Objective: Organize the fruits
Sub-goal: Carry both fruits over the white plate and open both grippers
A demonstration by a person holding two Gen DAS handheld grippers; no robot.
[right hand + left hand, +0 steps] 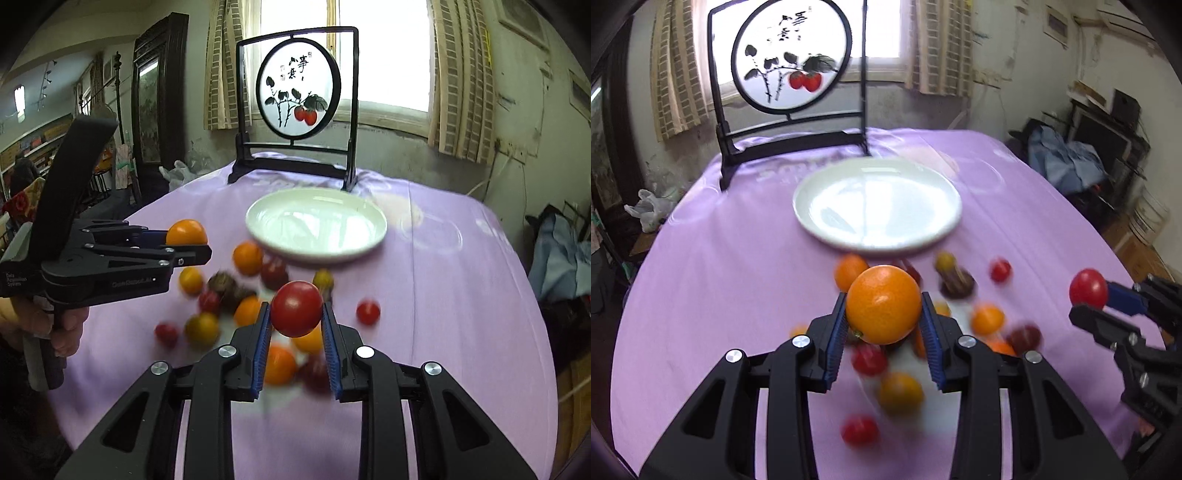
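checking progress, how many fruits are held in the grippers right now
2. An orange fruit sits clamped in the left hand-held gripper, and a red tomato in the right hand-held gripper. Both are above the loose pile; the white plate has none.

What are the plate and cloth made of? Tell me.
Plate: probably glazed white ceramic or porcelain; glossy, mirroring window light. Melamine can't be excluded.
Cloth: thin woven fabric in matte lilac; it lies with soft creases and drapes over the table's edge. The fibre can't be told.

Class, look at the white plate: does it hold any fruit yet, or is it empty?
Empty. The white plate shows only bare glossy surface; the loose fruits lie on the purple cloth in front of it.
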